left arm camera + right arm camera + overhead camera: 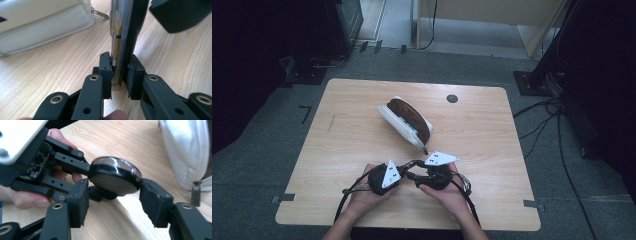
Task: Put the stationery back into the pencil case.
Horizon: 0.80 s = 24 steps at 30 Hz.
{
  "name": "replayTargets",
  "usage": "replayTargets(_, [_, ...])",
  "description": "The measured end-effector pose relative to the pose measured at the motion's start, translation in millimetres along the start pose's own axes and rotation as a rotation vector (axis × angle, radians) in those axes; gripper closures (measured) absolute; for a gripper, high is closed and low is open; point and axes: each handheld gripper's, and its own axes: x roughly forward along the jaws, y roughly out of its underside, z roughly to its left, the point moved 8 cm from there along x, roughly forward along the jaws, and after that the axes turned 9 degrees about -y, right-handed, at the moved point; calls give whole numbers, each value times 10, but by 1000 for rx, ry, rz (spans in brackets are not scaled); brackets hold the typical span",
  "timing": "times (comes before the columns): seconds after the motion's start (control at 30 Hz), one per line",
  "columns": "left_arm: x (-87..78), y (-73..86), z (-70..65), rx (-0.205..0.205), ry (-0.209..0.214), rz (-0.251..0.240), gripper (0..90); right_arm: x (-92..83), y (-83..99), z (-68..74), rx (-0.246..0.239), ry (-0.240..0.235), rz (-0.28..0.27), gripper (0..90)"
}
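While the left tongs [120, 75] pinch the thin edge of the round black compact [115, 176] above the table [362, 110], the right tongs [113, 201] clamp its sides. A twist from either hand could likely slip it free beside the white pouch [404, 122].

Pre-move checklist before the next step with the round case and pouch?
1. Left hand-held gripper clamped on round case: ok, pads press both flat faces.
2. Right hand-held gripper grip on case: cannot tell; jaws flank its rim, contact unclear.
3. Pouch open: ok, brown lining shows.
4. Zipper pull out of the opening: ok, hangs at the pouch end.
5. Table between case and pouch: ok, bare.
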Motion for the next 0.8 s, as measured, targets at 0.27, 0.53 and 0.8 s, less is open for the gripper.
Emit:
replayTargets(0.27, [-36,-5,166,-155,1,1,788,-145,61,-155,7,45,-18,436])
replayTargets(0.53, [-183,-121,94,-123,125,-75,788,-219,31,-167,-26,20,-80,497])
replayTargets(0.8, [-217,-113,-70,-60,302,-94,788,-233,-43,25,-156,-84,-90,500])
